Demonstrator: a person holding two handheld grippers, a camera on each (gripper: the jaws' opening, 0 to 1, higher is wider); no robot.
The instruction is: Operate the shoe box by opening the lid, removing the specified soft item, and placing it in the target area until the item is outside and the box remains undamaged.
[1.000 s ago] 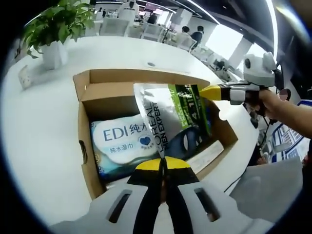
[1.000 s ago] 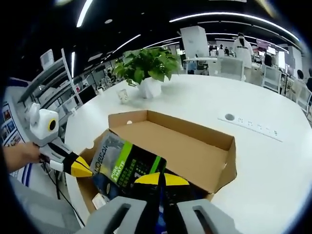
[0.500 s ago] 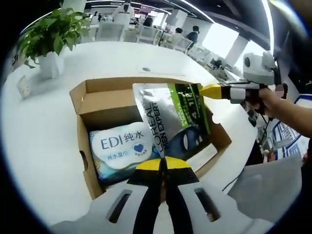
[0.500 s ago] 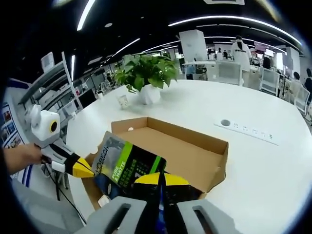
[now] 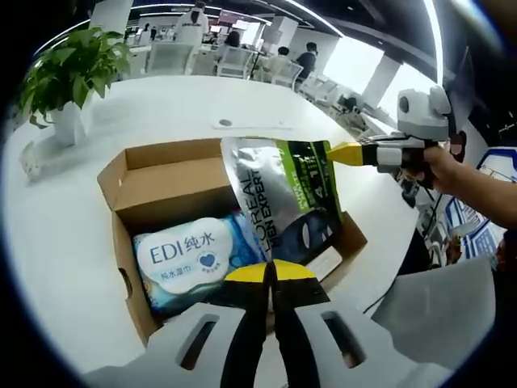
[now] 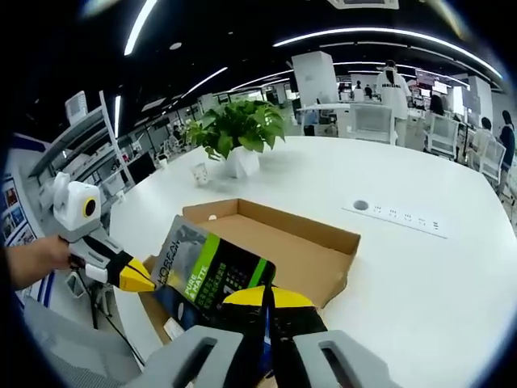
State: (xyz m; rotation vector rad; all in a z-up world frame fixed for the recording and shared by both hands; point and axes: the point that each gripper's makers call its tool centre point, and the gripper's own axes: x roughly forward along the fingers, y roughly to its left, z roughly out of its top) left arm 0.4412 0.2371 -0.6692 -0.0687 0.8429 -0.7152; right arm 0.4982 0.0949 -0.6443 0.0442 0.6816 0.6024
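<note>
Both grippers [image 5: 271, 267] [image 6: 266, 293] pinch the pouch [image 5: 284, 202], now raised higher above the box [image 5: 153, 182] at centre frame: extraction nearly complete.

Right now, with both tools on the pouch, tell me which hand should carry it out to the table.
Right, probably. Both tools are shut on the pouch: the right tool pinches one edge, the left tool another. Bare table lies open beside the box on the right tool's side.
</note>
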